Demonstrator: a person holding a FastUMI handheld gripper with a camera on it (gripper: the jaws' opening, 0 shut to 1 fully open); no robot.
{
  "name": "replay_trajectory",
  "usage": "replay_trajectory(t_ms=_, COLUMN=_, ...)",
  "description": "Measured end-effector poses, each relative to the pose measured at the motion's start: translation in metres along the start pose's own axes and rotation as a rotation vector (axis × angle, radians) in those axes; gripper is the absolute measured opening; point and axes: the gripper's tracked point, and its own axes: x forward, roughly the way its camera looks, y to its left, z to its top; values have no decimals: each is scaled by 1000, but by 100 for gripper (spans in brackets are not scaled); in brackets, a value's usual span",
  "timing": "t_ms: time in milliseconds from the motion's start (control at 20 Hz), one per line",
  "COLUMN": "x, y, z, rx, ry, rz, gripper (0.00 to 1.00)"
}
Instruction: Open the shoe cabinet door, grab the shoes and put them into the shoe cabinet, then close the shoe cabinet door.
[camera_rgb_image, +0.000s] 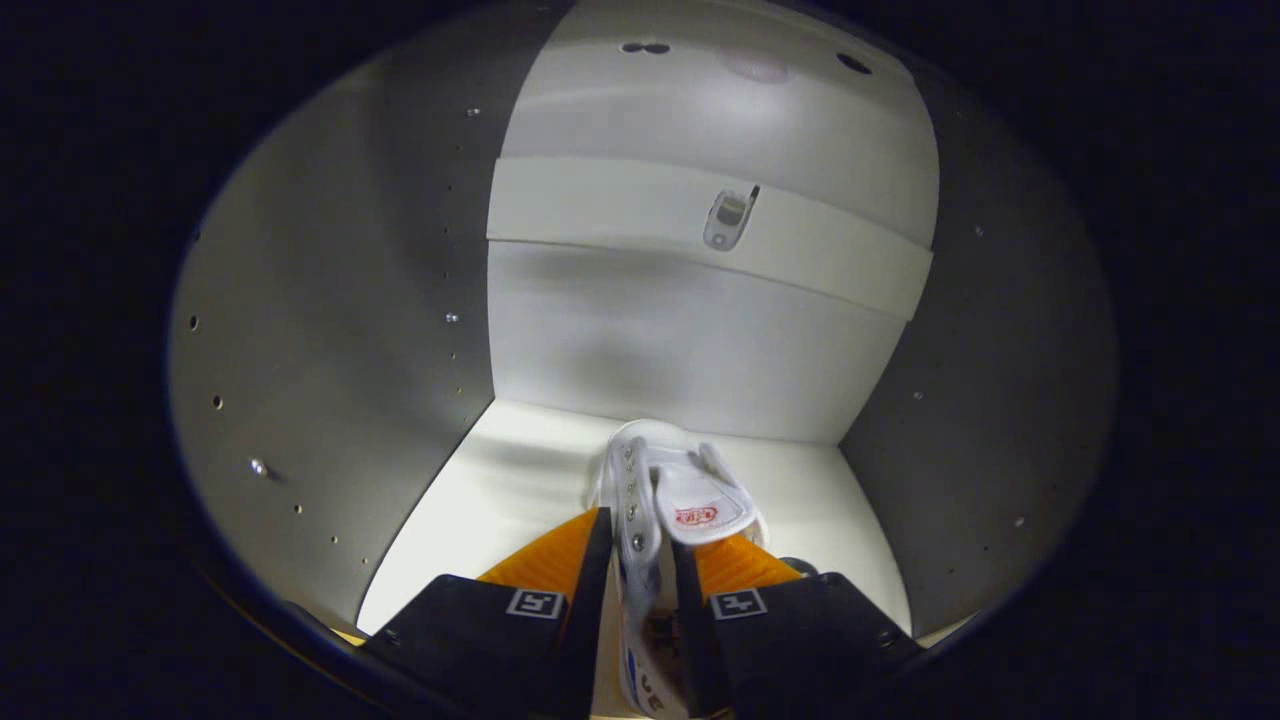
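The gripper (642, 570) fingers pinch the white shoe (665, 490) inside the shoe cabinet (330, 330); held low over its floor, seemingly for release.

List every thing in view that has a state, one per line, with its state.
tool: shut on the shoe, both fingers pressing its sides.
shoe: white, held between the fingers, toe pointing into the cabinet, over the cabinet floor; cannot tell whether it touches.
shoe cabinet: open at the front, tool reaching inside.
cabinet floor: lit, bare beside the shoe.
back rail: fixed across the back panel, a small metal fitting on it.
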Motion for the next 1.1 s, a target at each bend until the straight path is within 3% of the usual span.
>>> replay_trajectory(t_ms=150, x=-21, y=9, z=-5, rx=10, ry=1, rz=21, gripper=69)
replay_trajectory(t_ms=200, x=-30, y=10, z=-7, rx=15, ry=-9, rz=22, gripper=75)
replay_trajectory(t_ms=250, x=-39, y=11, z=-10, rx=18, ry=-16, rz=22, gripper=92)
replay_trajectory(t_ms=400, x=-72, y=13, z=-20, rx=32, ry=-18, rz=25, gripper=99)
replay_trajectory(t_ms=800, x=-128, y=-7, z=-26, rx=84, ry=-56, rz=-28, gripper=98)
replay_trajectory(t_ms=1100, x=-165, y=-6, z=-12, rx=154, ry=-133, rz=52, gripper=98)
